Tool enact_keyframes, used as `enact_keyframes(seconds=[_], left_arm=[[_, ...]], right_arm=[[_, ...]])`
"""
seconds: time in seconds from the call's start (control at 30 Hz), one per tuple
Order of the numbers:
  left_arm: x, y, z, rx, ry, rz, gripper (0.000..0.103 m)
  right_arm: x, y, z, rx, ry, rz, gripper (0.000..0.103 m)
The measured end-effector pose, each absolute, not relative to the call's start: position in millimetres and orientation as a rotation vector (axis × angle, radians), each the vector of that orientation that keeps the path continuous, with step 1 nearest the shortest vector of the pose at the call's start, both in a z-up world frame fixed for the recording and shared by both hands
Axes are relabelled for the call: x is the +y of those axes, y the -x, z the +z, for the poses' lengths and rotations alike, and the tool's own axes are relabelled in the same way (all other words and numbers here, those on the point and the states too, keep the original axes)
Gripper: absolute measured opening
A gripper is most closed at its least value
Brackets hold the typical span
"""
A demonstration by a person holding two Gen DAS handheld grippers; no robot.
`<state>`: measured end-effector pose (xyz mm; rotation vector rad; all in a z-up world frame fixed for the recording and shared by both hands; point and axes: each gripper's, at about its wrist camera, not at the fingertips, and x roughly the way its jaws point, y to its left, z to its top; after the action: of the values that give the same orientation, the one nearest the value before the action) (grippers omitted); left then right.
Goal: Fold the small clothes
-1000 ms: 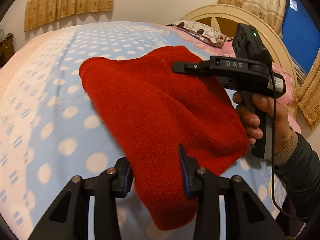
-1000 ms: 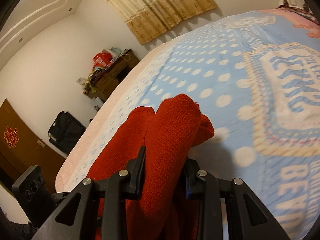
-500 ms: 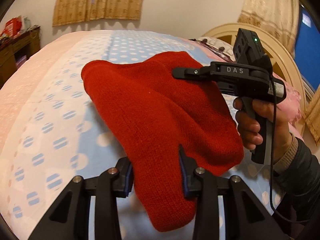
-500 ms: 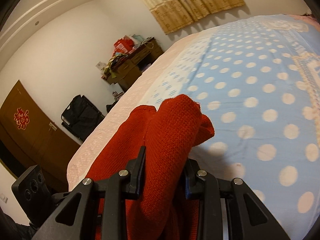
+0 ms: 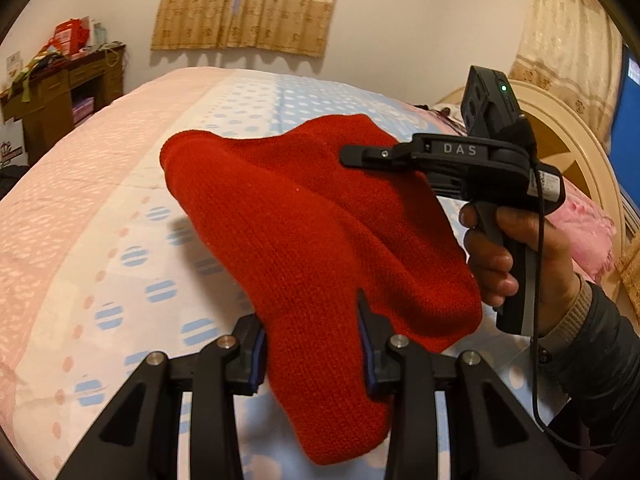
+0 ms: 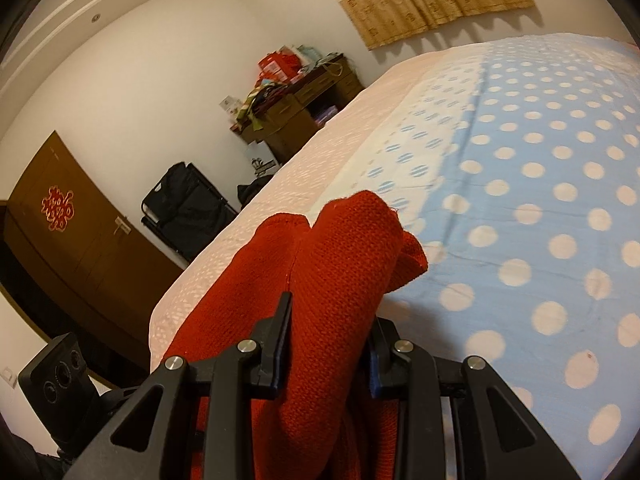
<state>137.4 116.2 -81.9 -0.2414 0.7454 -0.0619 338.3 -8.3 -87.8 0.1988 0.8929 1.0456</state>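
Compared with a second ago, we are seeing both views swinging across the room: in the left wrist view the wooden desk (image 5: 60, 92) is now appearing at the upper left and the pink border of the bed sheet (image 5: 80, 216) is filling the left side, while in the right wrist view the printed lettering on the sheet is gone and the brown wardrobe (image 6: 72, 240) and black bag (image 6: 188, 208) are showing at the left. The grip on the cloth is looking the same as before.

We are holding the red knitted garment (image 5: 312, 232) lifted above the bed, in the middle of both views. Our left gripper (image 5: 310, 354) is clamping its lower edge between narrow jaws, a flap hanging down past the fingers. Our right gripper (image 6: 328, 350) is likewise pinching a bunched fold of the garment, its jaws narrow, with the knit humping up ahead of the fingers.

The garment is a thick rib knit, doubled over, sagging between the two grips.

In the left wrist view the right gripper's black body, marked DAS, is sitting at the right of the frame, held by the right hand (image 5: 516, 248), its finger lying over the garment's upper edge. A cream headboard (image 5: 576, 152) and curtains (image 5: 248, 4) are standing behind. The garment is hiding much of the sheet beneath it.
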Motion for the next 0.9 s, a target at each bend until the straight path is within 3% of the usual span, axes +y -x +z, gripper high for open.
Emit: enact_keyframes(seconds=[0.9], left_arm=[[168.2, -111.0, -100.5, 0.729, 0.311, 0.114, 0.037]], right_arm=[[126.4, -318.8, -108.5, 0.991, -0.078, 1.189, 0.031]])
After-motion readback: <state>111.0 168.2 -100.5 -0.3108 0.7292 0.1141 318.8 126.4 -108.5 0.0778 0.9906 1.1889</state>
